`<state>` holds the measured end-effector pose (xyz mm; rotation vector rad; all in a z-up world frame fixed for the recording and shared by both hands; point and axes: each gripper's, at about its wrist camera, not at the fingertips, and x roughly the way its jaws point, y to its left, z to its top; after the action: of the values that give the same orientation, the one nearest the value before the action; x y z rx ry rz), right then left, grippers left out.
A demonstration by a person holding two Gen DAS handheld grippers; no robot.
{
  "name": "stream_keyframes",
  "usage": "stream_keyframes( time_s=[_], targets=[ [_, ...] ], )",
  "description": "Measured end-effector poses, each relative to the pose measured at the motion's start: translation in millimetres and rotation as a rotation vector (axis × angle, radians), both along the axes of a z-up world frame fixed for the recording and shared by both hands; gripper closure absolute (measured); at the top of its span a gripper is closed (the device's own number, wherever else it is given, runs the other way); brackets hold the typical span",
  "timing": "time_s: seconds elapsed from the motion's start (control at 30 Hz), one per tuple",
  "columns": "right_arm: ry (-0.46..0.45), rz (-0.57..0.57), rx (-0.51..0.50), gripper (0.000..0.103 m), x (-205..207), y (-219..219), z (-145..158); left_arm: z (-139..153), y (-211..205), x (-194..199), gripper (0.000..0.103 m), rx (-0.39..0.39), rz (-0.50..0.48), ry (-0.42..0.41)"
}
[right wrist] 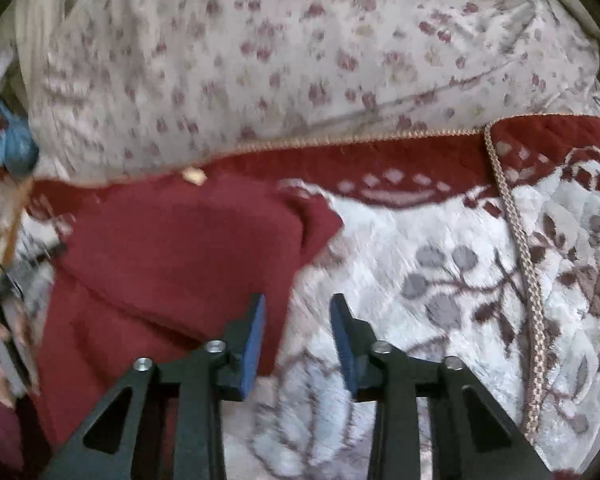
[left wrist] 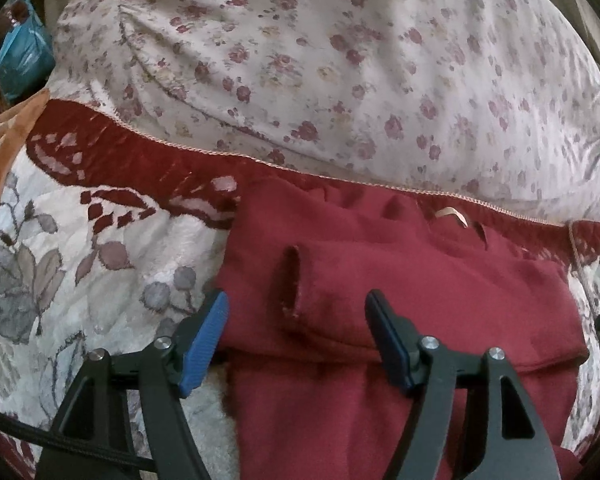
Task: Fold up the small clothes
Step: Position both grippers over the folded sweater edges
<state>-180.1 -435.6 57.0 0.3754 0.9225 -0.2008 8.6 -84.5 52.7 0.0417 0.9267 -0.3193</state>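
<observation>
A dark red garment [left wrist: 420,280] lies folded on a quilted bedspread [left wrist: 80,280], its neck label [left wrist: 452,214] at the far edge. A sleeve is folded across its front. My left gripper [left wrist: 297,296] stands open above the garment's near left part, with the sleeve fold between its blue pads and neither pad pressing it. In the right wrist view the same garment [right wrist: 172,248] fills the left half. My right gripper [right wrist: 299,300] is open at the garment's right edge. Its left pad is over the red cloth, and only the bedspread [right wrist: 420,240] shows between the fingers.
A big floral pillow or duvet [left wrist: 340,60] rises just behind the garment, along the bedspread's red border. A blue object [left wrist: 20,56] sits at the far left. A braided cord [right wrist: 528,280] runs down the bedspread on the right. A person's hand [right wrist: 0,360] shows at the left edge.
</observation>
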Motion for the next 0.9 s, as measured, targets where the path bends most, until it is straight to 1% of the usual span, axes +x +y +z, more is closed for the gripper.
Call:
stream_keyframes(
  time_s=[0.03,0.07,0.13,0.2,0.23,0.27,0.3,0.33,0.43,0.5,0.53,0.57,0.63,0.73,0.8,0.9],
  targets=[
    [-0.013,-0.012,0.014,0.036,3.5,-1.4,1.5,-0.5,0.8,-0.7,0.033,0.000,0.006,0.000],
    [-0.016,-0.027,0.030,0.026,11.4,-3.0,-0.6,-0.9,1.5,-1.3,0.033,0.000,0.010,0.001],
    [0.005,-0.036,0.053,0.026,27.7,-4.5,-10.6,-3.1,3.3,-1.5,0.032,0.000,0.015,0.007],
    [0.022,-0.017,0.042,0.033,43.0,2.5,-16.9,-5.8,4.1,-1.3,0.028,0.010,0.018,0.010],
    [0.060,-0.005,-0.040,0.045,53.7,7.3,-26.9,-7.4,4.1,-0.9,0.026,0.019,0.019,0.010],
    [0.098,-0.016,-0.084,0.045,58.1,7.6,-35.9,-9.2,3.8,-0.3,0.026,0.033,0.021,0.009],
    [0.113,-0.030,-0.070,0.046,60.0,3.7,-45.5,-10.3,3.7,0.1,0.026,0.044,0.022,0.008],
    [0.096,-0.061,-0.005,0.046,57.1,-3.3,-50.5,-11.2,3.8,0.4,0.025,0.051,0.022,0.007],
    [0.050,-0.098,0.079,0.044,40.3,-12.4,-40.1,-11.0,6.7,-1.2,0.025,0.045,0.022,0.015],
    [0.032,-0.084,0.119,0.043,25.1,-12.6,-28.2,-7.9,10.7,-6.8,0.025,0.024,0.017,0.026],
    [0.010,-0.058,0.134,0.041,12.2,-10.7,-19.2,-6.0,12.5,-10.7,0.025,0.015,0.008,0.034],
    [0.000,-0.046,0.135,0.035,4.1,-10.0,-13.9,-4.7,13.8,-14.5,0.025,0.009,0.000,0.038],
    [-0.020,-0.021,0.123,0.030,-17.3,-6.2,-2.0,-0.4,15.2,-24.8,0.025,0.013,-0.011,0.029],
    [-0.034,-0.005,0.108,0.029,-45.0,0.1,6.7,7.3,16.4,-41.2,0.025,0.041,-0.013,-0.001],
    [-0.043,-0.003,0.116,0.028,-59.2,3.7,9.6,12.3,17.0,-52.3,0.025,0.050,-0.011,-0.013],
    [-0.057,-0.009,0.136,0.025,-80.5,5.8,8.9,17.2,20.8,-69.7,0.025,0.057,0.002,-0.021]
  ],
)
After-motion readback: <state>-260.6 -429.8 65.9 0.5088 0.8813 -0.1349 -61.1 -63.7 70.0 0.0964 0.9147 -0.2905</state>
